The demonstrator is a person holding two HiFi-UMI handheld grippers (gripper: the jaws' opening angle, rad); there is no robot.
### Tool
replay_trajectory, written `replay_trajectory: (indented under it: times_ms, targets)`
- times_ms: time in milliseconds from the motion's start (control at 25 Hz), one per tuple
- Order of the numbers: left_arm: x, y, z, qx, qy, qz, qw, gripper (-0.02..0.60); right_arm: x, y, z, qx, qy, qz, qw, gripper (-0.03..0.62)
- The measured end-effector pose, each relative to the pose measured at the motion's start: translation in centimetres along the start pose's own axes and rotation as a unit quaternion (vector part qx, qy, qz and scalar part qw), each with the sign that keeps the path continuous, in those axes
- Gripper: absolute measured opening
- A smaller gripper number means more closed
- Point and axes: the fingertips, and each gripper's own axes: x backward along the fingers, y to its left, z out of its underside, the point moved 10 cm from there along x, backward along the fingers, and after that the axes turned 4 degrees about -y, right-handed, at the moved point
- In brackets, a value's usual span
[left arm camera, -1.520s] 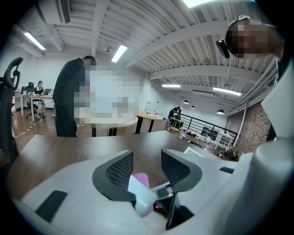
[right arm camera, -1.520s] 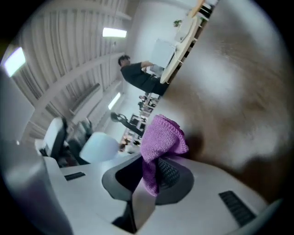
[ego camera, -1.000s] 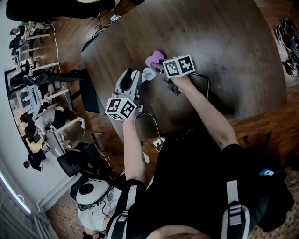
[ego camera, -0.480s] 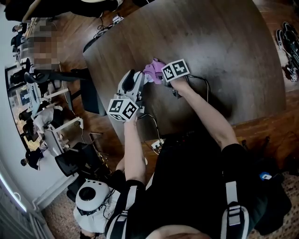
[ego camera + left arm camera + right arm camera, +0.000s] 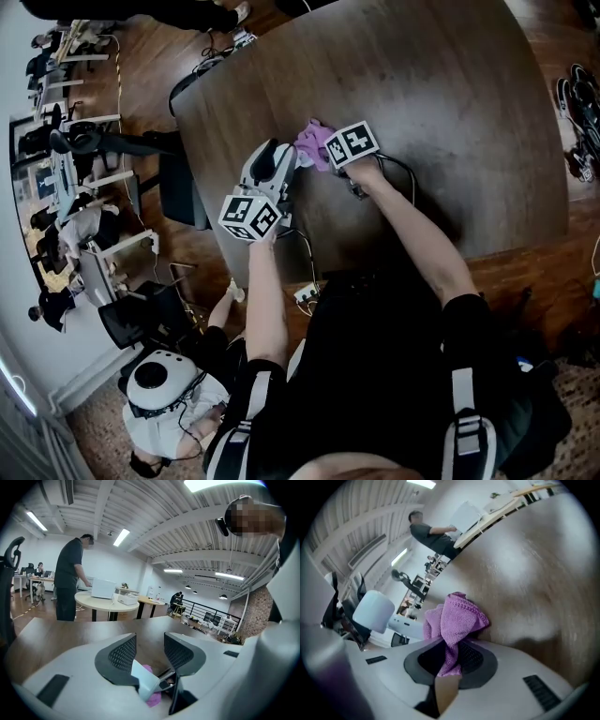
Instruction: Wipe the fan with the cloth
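Lowering my right gripper over the past second, I brought the purple cloth down and across the table. From overhead it is now bunched against the tip of my left gripper, where the pale blue fan showed bare a second ago. — me

And the grips? — desk

Right jaws are clamped on a fold of the cloth, with the rest puffed out ahead of them. Left jaws stand wide, with the fan's pale body wedged low between them. I read that as a hold, and that hand has not budged. — me

Where does that leave the fan? — desk

It sits in the left gripper, over the near-left part of the dark table. In my right gripper view its rounded end is near the cloth; from overhead the cloth covers it. Whether fabric actually touches plastic, I cannot tell. — me

So the wiping? — desk

About to start, by my reckoning. The approach looks done and the rubbing strokes are still to come. The left hand needs to stay steady, or the fan could slip in those wide jaws. — me
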Motion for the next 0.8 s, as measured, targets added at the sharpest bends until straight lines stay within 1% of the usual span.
replay_trajectory:
  times_ms: [80, 120, 160, 200, 240, 280, 320, 360, 400, 440, 480, 520, 560, 600, 720, 760, 800]
  targets:
    - [-0.1, 0.1, 0.0, 0.005, -0.002, 0.003, 1.0, 0.201, 1.3, -0.1, 0.0, 0.047, 0.018, 0.041, 0.998, 0.055]
    - [0.2, 0.3, 0.0, 0.013, -0.011, -0.002, 0.9999, 0.201, 2.1, -0.2, -0.3, 0.067, 0.011, 0.058, 0.996, 0.055]
    - [0.9, 0.5, 0.1, 0.027, -0.032, -0.018, 0.999, 0.201, 3.0, -0.1, -0.8, 0.081, -0.008, 0.065, 0.995, 0.055]
    - [2.0, 0.9, 0.2, 0.051, -0.064, -0.044, 0.9957, 0.201, 3.6, 0.3, -1.7, 0.089, -0.034, 0.054, 0.994, 0.057]
    - [3.2, 1.2, 0.4, 0.085, -0.101, -0.078, 0.9882, 0.201, 4.0, 0.8, -2.6, 0.093, -0.063, 0.026, 0.993, 0.057]
    - [4.3, 1.4, 1.0, 0.128, -0.135, -0.112, 0.976, 0.201, 3.9, 1.3, -3.6, 0.094, -0.089, -0.015, 0.991, 0.057]
    - [5.3, 1.5, 1.9, 0.18, -0.16, -0.14, 0.9605, 0.201, 3.6, 2.0, -4.4, 0.098, -0.105, -0.056, 0.988, 0.057]
    - [5.9, 1.3, 3.0, 0.235, -0.176, -0.157, 0.9428, 0.201, 3.2, 2.7, -5.1, 0.108, -0.11, -0.087, 0.984, 0.055]
    - [6.2, 0.9, 4.2, 0.288, -0.19, -0.163, 0.9245, 0.201, 2.7, 3.4, -5.5, 0.123, -0.103, -0.112, 0.981, 0.057]
    - [6.2, 0.4, 5.0, 0.329, -0.206, -0.156, 0.9084, 0.201, 2.1, 4.0, -5.4, 0.136, -0.085, -0.136, 0.978, 0.057]
    - [5.8, 0.1, 5.3, 0.355, -0.222, -0.139, 0.8974, 0.201, 1.5, 4.5, -5.1, 0.141, -0.062, -0.159, 0.975, 0.057]
    - [5.4, -0.1, 5.2, 0.367, -0.234, -0.118, 0.8926, 0.202, 1.2, 4.7, -4.7, 0.138, -0.04, -0.178, 0.973, 0.057]
    - [5.0, 0.0, 4.9, 0.367, -0.237, -0.101, 0.8938, 0.202, 1.1, 4.8, -4.1, 0.128, -0.025, -0.19, 0.973, 0.057]
    - [4.9, 0.4, 4.7, 0.359, -0.231, -0.088, 0.8999, 0.202, 1.1, 4.9, -3.5, 0.116, -0.017, -0.198, 0.973, 0.057]
    - [5.3, 2.6, 4.7, 0.319, -0.182, -0.053, 0.9287, 0.202, 1.3, 4.9, -1.3, 0.079, -0.015, -0.203, 0.976, 0.055]
    - [5.4, 3.4, 4.6, 0.311, -0.167, -0.034, 0.9351, 0.202, 1.4, 5.0, -0.4, 0.072, -0.013, -0.204, 0.976, 0.055]
    - [5.4, 4.1, 4.5, 0.308, -0.154, -0.014, 0.9385, 0.202, 1.5, 5.3, 0.6, 0.065, -0.009, -0.205, 0.976, 0.055]
